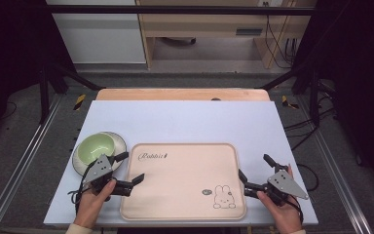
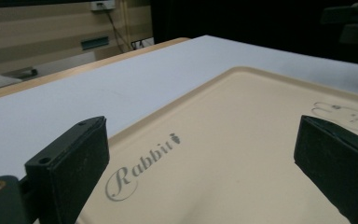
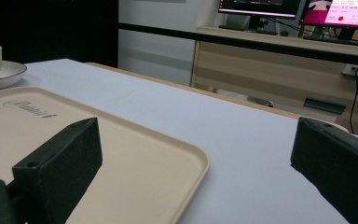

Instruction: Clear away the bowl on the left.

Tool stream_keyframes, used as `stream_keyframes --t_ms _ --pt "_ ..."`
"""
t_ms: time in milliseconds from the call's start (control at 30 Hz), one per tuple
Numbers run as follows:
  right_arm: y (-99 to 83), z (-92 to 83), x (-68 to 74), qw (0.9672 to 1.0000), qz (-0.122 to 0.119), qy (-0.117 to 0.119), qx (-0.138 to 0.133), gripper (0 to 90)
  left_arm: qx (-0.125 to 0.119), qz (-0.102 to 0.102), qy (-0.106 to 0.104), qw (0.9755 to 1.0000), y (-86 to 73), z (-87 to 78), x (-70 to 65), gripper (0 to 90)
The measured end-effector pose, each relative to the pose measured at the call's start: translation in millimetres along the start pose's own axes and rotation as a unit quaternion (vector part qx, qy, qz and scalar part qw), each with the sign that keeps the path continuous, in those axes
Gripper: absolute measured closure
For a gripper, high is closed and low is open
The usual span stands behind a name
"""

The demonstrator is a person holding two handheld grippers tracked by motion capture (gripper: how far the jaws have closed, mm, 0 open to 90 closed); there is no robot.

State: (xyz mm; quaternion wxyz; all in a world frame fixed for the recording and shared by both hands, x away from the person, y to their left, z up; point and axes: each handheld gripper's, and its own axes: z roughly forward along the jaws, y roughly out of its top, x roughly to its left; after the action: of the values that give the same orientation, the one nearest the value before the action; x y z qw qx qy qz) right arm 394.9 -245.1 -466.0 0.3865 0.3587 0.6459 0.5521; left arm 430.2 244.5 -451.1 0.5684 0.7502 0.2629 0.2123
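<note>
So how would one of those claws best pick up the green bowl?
Probably by its rim. The green bowl sits upright and open on a plate, so the left gripper, beside it and open, could come down from above, one jaw inside the wall and one outside.

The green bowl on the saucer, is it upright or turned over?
Upright. In the high view the green bowl shows its open mouth and pale inside, sitting on the saucer. Nothing visible in it.

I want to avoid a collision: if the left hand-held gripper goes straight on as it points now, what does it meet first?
Probably the beige rectangular plastic tray: the open left hand-held gripper points across its surface. It may pass just above it; height is unclear.
</note>
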Motion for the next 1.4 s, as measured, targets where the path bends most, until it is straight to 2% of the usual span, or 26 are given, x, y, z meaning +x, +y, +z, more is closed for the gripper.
stream_keyframes --t_ms 200,367,600,667,733,833,867,900,933,967,1100,1233,1400 --pt "-1.0 1.4 0.1 1.0000 -0.003 -0.001 0.003 2.3 0.009 0.007 -0.002 0.9999 0.5 -1.2 -1.6 2.9" --pt "0.0 0.5 0.4 1.0000 -0.003 0.000 0.003 2.5 0.015 0.001 0.005 0.9999 -2.6 -1.3 -1.2 2.3" --pt "-0.4 0.5 -1.5 1.0000 -0.004 -0.001 0.001 4.0 0.007 -0.008 0.023 0.9997 3.0 -2.4 2.6 2.3" --pt "-0.4 0.9 -1.0 1.0000 -0.004 0.003 0.003 4.0 0.000 -0.019 0.036 0.9991 4.8 -3.6 6.2 2.3" --pt "-0.7 1.7 0.0 1.0000 -0.002 0.004 0.006 4.0 -0.001 -0.020 0.039 0.9991 5.8 -4.5 7.3 2.3" --pt "0.1 1.9 0.6 1.0000 -0.003 0.004 0.006 3.9 -0.003 -0.023 0.053 0.9983 7.9 -9.7 10.1 2.3" --pt "0.2 1.9 0.6 1.0000 -0.003 0.003 0.006 4.0 -0.002 -0.023 0.063 0.9978 9.6 -13.8 12.8 2.3" --pt "0.2 1.9 0.6 1.0000 -0.003 0.003 0.006 4.0 -0.002 -0.023 0.063 0.9978 9.6 -13.8 12.8 2.4" --pt "0.0 1.9 0.2 1.0000 -0.001 0.001 0.005 4.0 0.009 -0.028 0.085 0.9959 12.8 -18.9 18.4 2.7" --pt "0.0 1.9 0.2 1.0000 -0.001 0.001 0.005 4.0 0.009 -0.028 0.085 0.9959 12.8 -18.9 18.4 2.9" --pt "-1.6 0.4 -3.2 1.0000 0.002 -0.002 0.006 3.7 0.007 -0.048 0.114 0.9923 15.8 -29.6 30.9 3.1" --pt "0.3 -2.7 -1.9 1.0000 0.003 -0.005 0.003 3.5 0.008 -0.049 0.121 0.9914 15.9 -35.3 33.2 3.1" --pt "1.2 -3.6 -1.7 1.0000 0.001 -0.007 0.000 3.5 0.013 -0.045 0.143 0.9886 13.5 -44.3 39.1 3.1"
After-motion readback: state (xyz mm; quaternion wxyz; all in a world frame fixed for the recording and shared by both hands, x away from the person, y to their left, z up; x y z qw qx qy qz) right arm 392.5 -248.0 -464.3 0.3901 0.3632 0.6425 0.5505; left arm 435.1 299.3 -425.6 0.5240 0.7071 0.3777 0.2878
